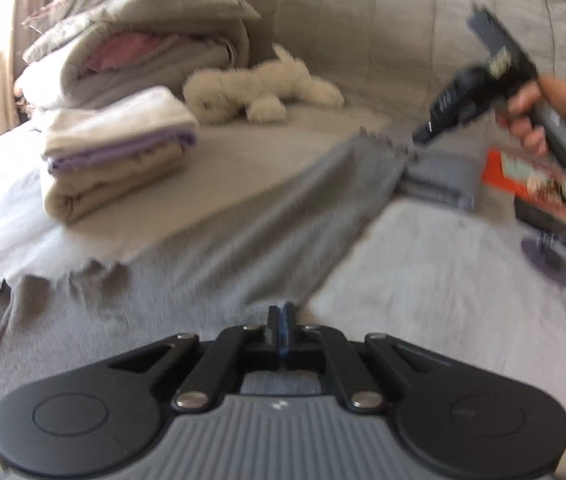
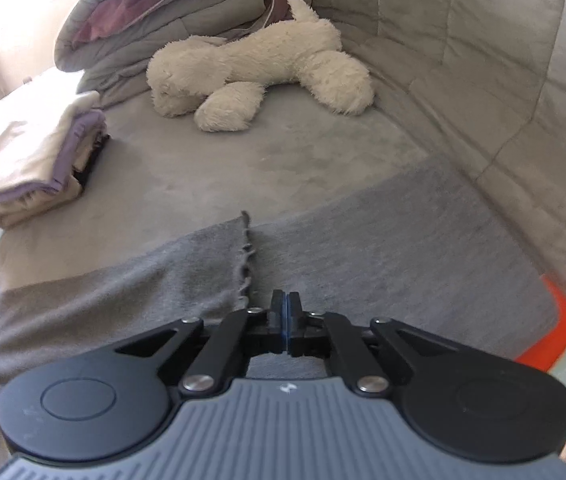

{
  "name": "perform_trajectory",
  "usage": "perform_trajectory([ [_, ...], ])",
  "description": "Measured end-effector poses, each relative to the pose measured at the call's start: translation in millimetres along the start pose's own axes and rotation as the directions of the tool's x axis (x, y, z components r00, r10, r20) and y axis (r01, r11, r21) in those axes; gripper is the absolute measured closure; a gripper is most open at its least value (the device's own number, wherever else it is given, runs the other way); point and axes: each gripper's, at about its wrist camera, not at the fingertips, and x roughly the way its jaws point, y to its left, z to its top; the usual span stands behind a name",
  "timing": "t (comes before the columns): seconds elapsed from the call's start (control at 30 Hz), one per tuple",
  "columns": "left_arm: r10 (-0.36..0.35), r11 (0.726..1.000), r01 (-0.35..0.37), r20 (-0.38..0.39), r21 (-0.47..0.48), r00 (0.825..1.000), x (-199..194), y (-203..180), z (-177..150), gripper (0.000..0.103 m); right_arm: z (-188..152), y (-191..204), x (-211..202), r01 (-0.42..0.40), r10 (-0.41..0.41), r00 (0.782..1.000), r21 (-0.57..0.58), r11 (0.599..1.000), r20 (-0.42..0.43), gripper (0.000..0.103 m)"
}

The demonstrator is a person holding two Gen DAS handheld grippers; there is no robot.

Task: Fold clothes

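1. Presently the left tool [image 1: 282, 314] has its jaws pressed together at the near edge of the grey garment [image 1: 219, 236]; whether cloth is pinched between the pads cannot be told.
2. Right tool [image 2: 285, 300] is likewise closed, beside the garment's frayed edge [image 2: 246, 256]. In the left view the cloth rises taut toward it, so it probably holds that edge.
3. Garment lies spread across the bed [image 1: 443, 248], one strip pulled into a ridge between the tools, likely the start of a fold.
4. Folded stack [image 1: 119, 152] sits apart to the left, probably finished pieces kept clear.
5. Plush toy [image 2: 259, 76] and rolled duvet [image 2: 171, 12] rest at the back, out of the working area.
6. Orange book [image 1: 531, 180] lies near the right hand [image 1: 555, 108].
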Motion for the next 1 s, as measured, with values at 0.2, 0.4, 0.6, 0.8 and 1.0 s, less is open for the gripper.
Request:
perform_trajectory([
  [0.2, 0.002, 1.000, -0.002, -0.002, -0.028, 1.000, 1, -1, -2, 0.100, 1, 10, -2, -0.039, 0.039, 0.999, -0.002, 0.999, 0.000, 0.059],
  [0.4, -0.004, 0.997, 0.004, -0.006, -0.081, 1.000, -4, -3, -6, 0.072, -4, 26, 11, 0.055, -0.057, 0.998, -0.078, 0.995, -0.033, 0.068],
  [0.6, 0.070, 0.989, -0.066, 0.031, -0.136, 0.997, -37, -1, -13, 0.044, -8, 42, -12, 0.054, -0.055, 0.998, -0.117, 0.992, -0.002, 0.064],
  [0.8, 0.192, 0.952, -0.186, 0.001, -0.243, 0.981, -86, 33, -41, 0.035, -21, 83, -49, -0.022, 0.030, 0.999, -0.177, 0.984, 0.042, 0.051],
  [1.0, 0.313, 0.876, -0.318, -0.075, -0.362, 0.947, -137, 67, -85, 0.028, -56, 145, -75, -0.151, 0.163, 0.986, -0.228, 0.962, 0.032, 0.047],
])
